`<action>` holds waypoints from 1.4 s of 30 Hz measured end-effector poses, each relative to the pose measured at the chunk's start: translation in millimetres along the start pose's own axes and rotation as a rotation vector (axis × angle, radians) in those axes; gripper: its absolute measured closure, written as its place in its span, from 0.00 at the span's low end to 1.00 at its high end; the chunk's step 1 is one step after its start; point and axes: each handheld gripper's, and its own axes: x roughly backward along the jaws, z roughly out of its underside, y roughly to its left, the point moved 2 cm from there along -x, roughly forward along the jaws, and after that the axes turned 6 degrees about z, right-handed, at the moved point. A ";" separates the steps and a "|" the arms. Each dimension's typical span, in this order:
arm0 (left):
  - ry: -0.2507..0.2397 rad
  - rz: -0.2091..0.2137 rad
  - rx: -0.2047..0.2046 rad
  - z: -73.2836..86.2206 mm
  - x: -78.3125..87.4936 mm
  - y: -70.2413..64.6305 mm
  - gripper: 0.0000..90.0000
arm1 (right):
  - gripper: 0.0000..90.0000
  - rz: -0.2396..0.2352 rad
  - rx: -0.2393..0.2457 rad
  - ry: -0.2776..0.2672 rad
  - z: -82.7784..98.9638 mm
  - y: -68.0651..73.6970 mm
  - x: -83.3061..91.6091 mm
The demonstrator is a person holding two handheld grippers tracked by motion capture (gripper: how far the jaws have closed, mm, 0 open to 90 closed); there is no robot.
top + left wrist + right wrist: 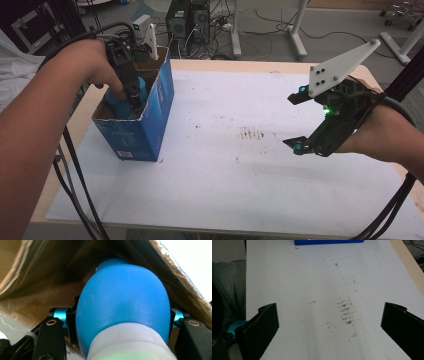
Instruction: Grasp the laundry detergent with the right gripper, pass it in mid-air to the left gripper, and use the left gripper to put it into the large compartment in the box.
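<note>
The high view was soft and a bit grainy, with even room light. The white sheet on the table looked bright, and shadows on it were faint. A small green light glowed on the right gripper. Inside the blue box it was darker. In the left gripper view, the blue bottle was blurry, and the top right corner was washed out white. The right gripper view was bright, with blurry black jaws.
</note>
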 end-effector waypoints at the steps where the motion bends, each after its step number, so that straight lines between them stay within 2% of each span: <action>1: -0.001 -0.002 -0.020 -0.1 -2.2 0.2 0.43 | 0.01 0.000 -0.002 0.001 0.1 0.2 0.0; 3: 0.006 0.001 -0.056 -0.4 -6.2 0.9 0.43 | 0.01 0.001 -0.003 0.001 0.3 0.2 0.2; 6: 0.007 0.011 -0.080 0.2 -11.8 2.2 0.43 | 0.01 0.002 -0.005 0.002 0.8 0.3 0.4; 8: -0.006 0.013 -0.083 0.2 -11.5 2.8 0.43 | 0.01 0.001 -0.008 0.000 1.2 0.2 0.6; 14: 0.005 0.014 -0.106 -0.1 -12.3 2.5 0.43 | 0.01 0.006 -0.011 -0.003 1.6 -0.1 1.1; 19: 0.005 0.028 -0.109 -1.8 -12.7 1.7 0.42 | 0.01 0.006 -0.008 -0.002 1.9 -0.7 1.2; 24: 0.012 0.042 -0.115 -1.9 -12.2 -0.9 0.36 | 0.01 0.005 -0.010 -0.002 2.5 -0.6 1.6; 42: 0.008 -0.005 -0.124 2.5 14.5 -7.2 0.30 | 0.01 0.005 -0.010 -0.009 3.2 -0.8 4.1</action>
